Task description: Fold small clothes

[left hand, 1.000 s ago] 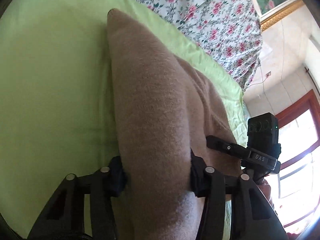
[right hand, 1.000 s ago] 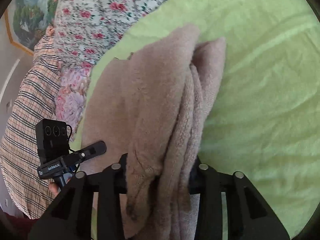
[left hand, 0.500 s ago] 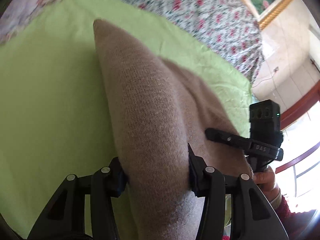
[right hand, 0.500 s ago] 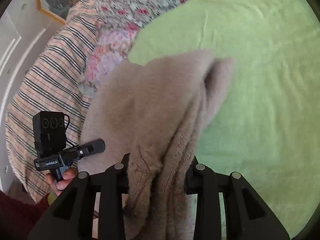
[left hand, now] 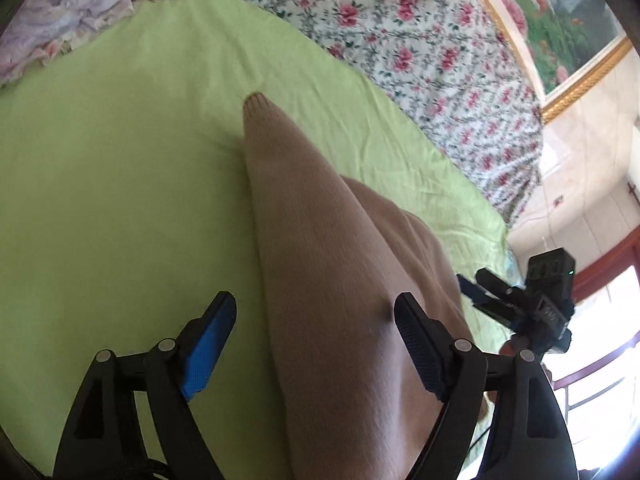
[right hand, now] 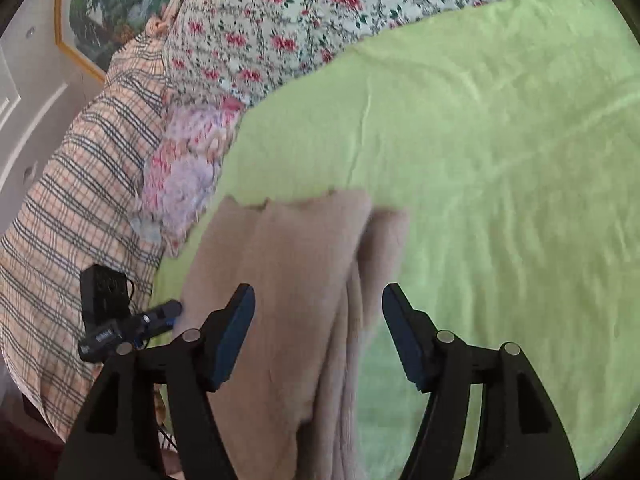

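Note:
A tan knitted garment (left hand: 328, 264) lies folded on the green sheet (left hand: 112, 184). In the left wrist view it runs away from me, tapering to a point. My left gripper (left hand: 314, 312) is open, its fingers either side of the garment's near end. In the right wrist view the garment (right hand: 292, 280) lies folded in layers, with a ragged far edge. My right gripper (right hand: 318, 306) is open over its near end, holding nothing. Each gripper shows in the other's view: the right gripper (left hand: 516, 296) and the left gripper (right hand: 132, 320).
A floral quilt (left hand: 420, 52) lies along the far side of the sheet. A plaid blanket (right hand: 68, 184) and a pink floral cloth (right hand: 180, 176) lie at the left in the right wrist view. A framed picture (left hand: 560, 20) hangs on the wall. A window (left hand: 600, 360) is at the right.
Both grippers have opened and let go of the garment, which now lies on the sheet. Both have drawn back from it a little.

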Tool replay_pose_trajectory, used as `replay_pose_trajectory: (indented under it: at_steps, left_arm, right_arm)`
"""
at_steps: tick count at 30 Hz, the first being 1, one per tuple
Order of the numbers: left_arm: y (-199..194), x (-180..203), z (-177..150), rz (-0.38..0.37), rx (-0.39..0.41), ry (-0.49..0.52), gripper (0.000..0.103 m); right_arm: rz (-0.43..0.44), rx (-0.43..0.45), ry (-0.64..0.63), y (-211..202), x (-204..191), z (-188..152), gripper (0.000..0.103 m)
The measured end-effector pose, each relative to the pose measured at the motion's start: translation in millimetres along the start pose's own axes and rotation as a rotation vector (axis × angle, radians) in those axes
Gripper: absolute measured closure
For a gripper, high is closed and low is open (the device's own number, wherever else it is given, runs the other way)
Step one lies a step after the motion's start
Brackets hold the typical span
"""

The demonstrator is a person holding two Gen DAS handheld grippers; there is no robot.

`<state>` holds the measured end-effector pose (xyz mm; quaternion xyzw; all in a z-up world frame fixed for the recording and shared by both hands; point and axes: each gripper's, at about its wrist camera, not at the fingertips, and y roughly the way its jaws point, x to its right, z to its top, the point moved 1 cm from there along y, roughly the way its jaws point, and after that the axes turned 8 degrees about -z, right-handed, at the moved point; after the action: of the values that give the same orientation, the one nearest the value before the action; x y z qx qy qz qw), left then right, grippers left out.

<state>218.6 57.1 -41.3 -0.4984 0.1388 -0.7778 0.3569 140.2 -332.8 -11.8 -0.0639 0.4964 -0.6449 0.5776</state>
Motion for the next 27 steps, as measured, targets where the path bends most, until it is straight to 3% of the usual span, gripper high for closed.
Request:
replay_pose_trajectory:
  at_steps: [2, 4, 7, 9, 12, 16, 20, 24, 27]
  left_arm:
    - [6.5, 1.5, 6.1, 0.030, 0.000, 0.007, 0.021]
    - [13.1, 2.2, 11.4, 0.059, -0.004, 0.022, 0.028]
    - [19.9, 14.5, 17.4, 0.129, 0.001, 0.086, 0.042]
    - [21.6, 22.0, 16.7, 0.179, 0.009, 0.143, 0.045]
    - [43.6, 29.5, 11.6, 0.270, -0.035, 0.201, 0.046]
    - [53.0, 34.1, 1.9, 0.329, -0.052, 0.245, 0.045]
    - [28.1, 47.2, -5.5, 0.310, -0.030, 0.267, 0.045]
    - [-7.3, 62.0, -36.7, 0.289, -0.002, 0.314, 0.045]
    - [-33.3, 69.7, -76.2, 0.260, 0.005, 0.334, 0.045]
  right_arm:
    - [0.034, -0.050, 0.022, 25.4, 3.9, 13.2, 0.043]
    - [-0.006, -0.074, 0.021, 38.2, 5.3, 18.9, 0.094]
    - [0.046, 0.067, -0.012, 5.7, -5.9, 20.0, 0.094]
    - [0.003, 0.110, -0.036, -8.2, -5.6, 13.7, 0.095]
    - [-0.076, 0.027, 0.001, 16.7, 10.0, 7.1, 0.095]
    - [-0.055, -0.028, 0.082, 34.5, 31.7, -2.6, 0.091]
    - [-0.035, 0.032, 0.081, -1.9, 21.3, -6.8, 0.089]
    - [-0.004, 0.068, 0.038, -40.5, 6.8, -34.1, 0.069]
    - [0.008, 0.056, 0.009, -59.0, -0.3, -68.8, 0.064]
